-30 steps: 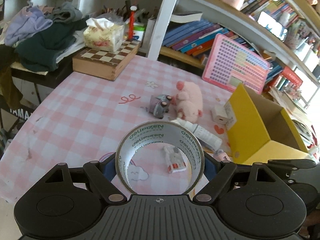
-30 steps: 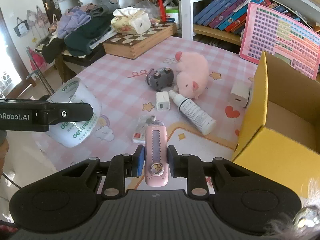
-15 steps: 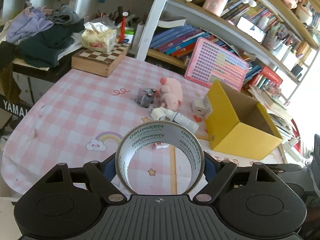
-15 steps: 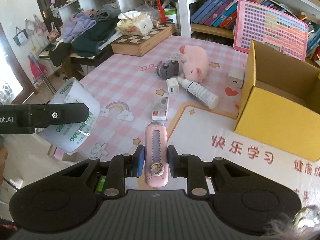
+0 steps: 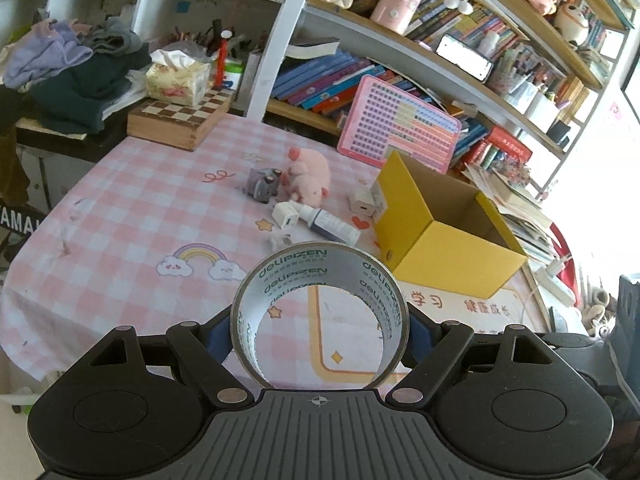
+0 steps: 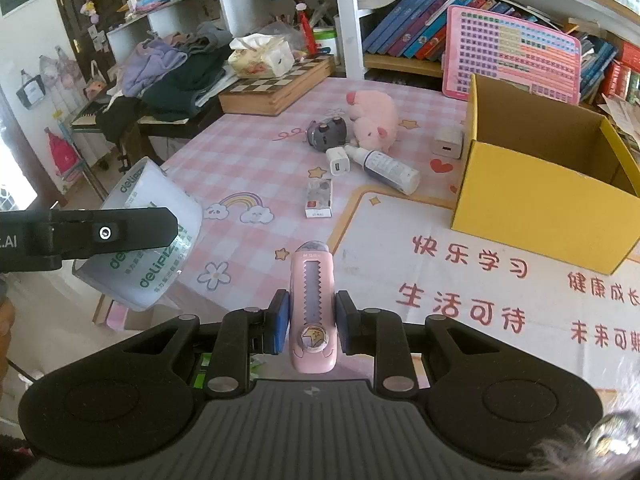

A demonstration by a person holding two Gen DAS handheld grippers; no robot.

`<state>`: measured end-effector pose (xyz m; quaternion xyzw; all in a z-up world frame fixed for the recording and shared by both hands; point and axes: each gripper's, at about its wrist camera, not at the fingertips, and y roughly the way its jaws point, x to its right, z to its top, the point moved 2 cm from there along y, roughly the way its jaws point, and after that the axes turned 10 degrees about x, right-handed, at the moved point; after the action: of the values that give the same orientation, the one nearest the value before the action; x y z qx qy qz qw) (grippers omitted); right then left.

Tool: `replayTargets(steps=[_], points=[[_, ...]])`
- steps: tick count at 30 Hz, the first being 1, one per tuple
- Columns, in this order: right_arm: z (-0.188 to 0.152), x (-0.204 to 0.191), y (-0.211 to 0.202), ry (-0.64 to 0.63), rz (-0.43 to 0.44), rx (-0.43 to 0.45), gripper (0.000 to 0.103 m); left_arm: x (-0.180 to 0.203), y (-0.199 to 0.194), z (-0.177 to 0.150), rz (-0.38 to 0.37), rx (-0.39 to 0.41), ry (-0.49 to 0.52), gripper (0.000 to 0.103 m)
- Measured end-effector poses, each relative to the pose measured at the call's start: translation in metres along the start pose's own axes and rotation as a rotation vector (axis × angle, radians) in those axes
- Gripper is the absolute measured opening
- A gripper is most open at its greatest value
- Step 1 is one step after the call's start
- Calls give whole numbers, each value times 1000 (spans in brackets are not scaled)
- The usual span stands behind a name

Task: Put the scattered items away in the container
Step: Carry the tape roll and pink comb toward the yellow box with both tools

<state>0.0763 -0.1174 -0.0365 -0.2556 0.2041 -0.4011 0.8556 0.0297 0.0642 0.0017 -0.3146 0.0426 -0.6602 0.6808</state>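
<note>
Only the right wrist view showed the right gripper (image 6: 311, 322) pinching a pink plastic eraser case (image 6: 312, 304). The left gripper (image 5: 319, 326) clamped a glossy tape roll (image 5: 319, 314) off the table's (image 5: 132, 220) near edge. The yellow cardboard box (image 5: 448, 256) sat open by the right edge.

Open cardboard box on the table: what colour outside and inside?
Yellow outside, plain brown inside; clearest in the right wrist view.

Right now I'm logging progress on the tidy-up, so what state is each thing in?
left gripper: shut on the tape roll, held off the table
right gripper: shut on the pink eraser, held off the table
yellow box: open at the top, upright; no items visible inside
white bottle: lying on its side
pink plush pig: lying on the table, outside the box
white charger: on the table, beside the bottle
</note>
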Motion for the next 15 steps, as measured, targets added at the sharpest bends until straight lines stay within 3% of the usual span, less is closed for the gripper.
replayTargets(steps=[15], points=[[-20,5,-29,46,-82,3,23,12,-10,-15,-80,-21,17,84]])
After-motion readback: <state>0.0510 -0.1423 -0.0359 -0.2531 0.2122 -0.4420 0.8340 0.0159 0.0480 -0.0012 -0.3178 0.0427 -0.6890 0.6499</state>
